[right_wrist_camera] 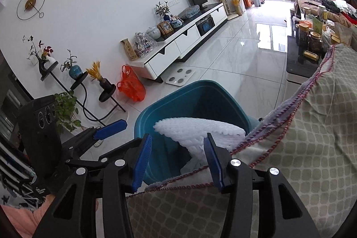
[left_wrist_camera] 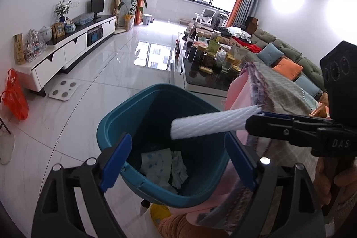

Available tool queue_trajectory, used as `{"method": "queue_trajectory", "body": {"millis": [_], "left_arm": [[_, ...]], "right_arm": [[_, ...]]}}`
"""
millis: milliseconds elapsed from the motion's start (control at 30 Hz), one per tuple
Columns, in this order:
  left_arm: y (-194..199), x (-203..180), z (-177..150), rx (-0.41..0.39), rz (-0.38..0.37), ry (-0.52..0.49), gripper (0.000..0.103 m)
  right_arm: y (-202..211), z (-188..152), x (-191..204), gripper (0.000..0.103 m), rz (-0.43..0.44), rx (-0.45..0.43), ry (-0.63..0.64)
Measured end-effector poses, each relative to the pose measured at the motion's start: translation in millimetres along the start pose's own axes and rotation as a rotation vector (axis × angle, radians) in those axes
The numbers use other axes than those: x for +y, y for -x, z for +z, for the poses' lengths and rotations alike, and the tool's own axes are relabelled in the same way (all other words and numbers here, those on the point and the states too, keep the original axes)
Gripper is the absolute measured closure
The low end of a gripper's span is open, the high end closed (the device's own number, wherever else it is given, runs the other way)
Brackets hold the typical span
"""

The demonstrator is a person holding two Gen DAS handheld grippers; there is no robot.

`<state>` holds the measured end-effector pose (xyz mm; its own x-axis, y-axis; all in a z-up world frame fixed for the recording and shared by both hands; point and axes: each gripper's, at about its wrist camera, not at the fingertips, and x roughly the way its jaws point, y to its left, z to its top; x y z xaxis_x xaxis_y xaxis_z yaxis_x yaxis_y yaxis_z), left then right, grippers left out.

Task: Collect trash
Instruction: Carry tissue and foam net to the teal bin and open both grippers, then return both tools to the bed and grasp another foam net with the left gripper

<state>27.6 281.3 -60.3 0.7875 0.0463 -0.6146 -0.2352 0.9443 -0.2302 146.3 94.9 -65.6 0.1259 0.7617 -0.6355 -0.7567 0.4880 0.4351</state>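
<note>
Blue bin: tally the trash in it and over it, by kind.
Foam net sleeve, over the blue bin: 1
Paper inside, dotted sheet and crumpled wad: 2
Total: 3

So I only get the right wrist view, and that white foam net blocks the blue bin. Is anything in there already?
Observer: Yes. The left wrist view shows crumpled white paper at the bottom of the bin.
Operator: Does the net actually reach over the opening?
Observer: From the side, the foam net sticks out from the right tool over the bin's mouth.
Operator: What's behind the checked cloth?
Observer: A sofa with an orange cushion.
</note>
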Motion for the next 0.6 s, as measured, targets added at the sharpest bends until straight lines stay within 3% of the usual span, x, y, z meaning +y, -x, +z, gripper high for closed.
{"method": "queue_trajectory", "body": {"millis": [333, 600], "left_arm": [[7.7, -5.0, 2.8, -0.013, 0.001, 0.007, 0.017], [22.8, -25.9, 0.6, -0.043, -0.073, -0.037, 0.017]], "right_arm": [[8.7, 0.4, 0.1, 0.053, 0.012, -0.018, -0.009], [62.2, -14.6, -4.5, 0.053, -0.006, -0.123, -0.002]]}}
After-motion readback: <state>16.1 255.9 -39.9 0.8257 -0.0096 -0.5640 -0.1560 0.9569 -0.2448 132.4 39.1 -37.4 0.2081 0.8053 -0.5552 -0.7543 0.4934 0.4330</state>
